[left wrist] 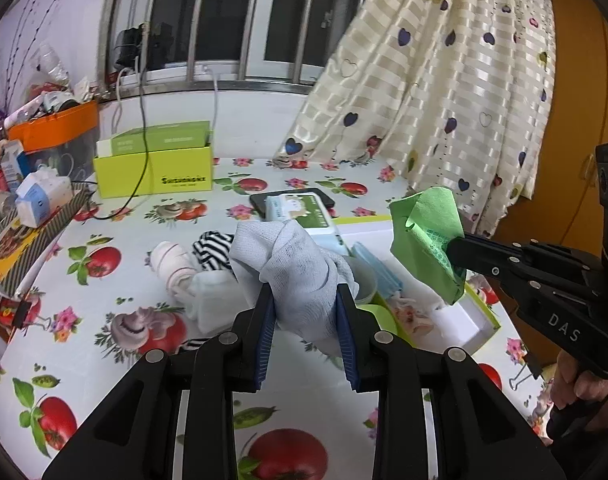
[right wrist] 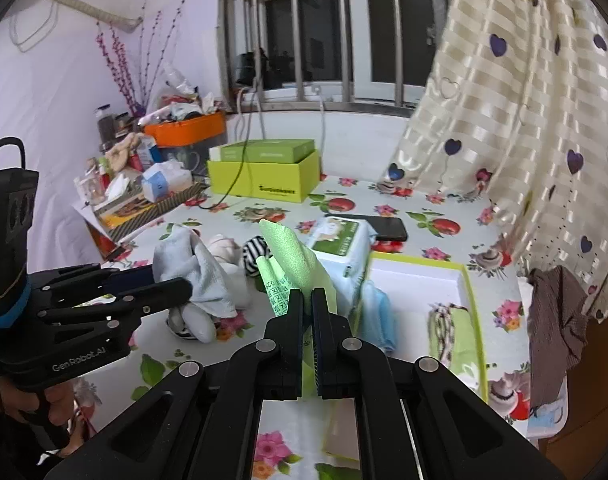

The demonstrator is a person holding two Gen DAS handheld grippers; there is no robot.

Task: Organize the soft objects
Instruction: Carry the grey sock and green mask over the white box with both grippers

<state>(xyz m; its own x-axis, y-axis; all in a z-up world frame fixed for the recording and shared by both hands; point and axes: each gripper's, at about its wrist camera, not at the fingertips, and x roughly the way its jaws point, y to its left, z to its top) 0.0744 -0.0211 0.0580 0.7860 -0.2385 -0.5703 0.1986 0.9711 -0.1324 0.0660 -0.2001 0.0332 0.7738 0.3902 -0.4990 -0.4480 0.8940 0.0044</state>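
Left wrist: crumpled, seemingly gauzy pale-blue cloth (left wrist: 300,268).

A table (left wrist: 116,360) with a white cloth full of red tomatoes, flowers and mushrooms. At the back, by the wall, a bright yellow-green box (left wrist: 154,174) with its lid (left wrist: 156,140) tipped inside. Near the middle, a black phone (right wrist: 388,228) with a pack of wipes (right wrist: 340,240) partly on top. Close by, rolled socks: white ones (left wrist: 170,266) and striped ones (left wrist: 214,250). On the right, a flat open box (right wrist: 420,276), white inside, green rim. On the left, a striped tray (left wrist: 32,236).
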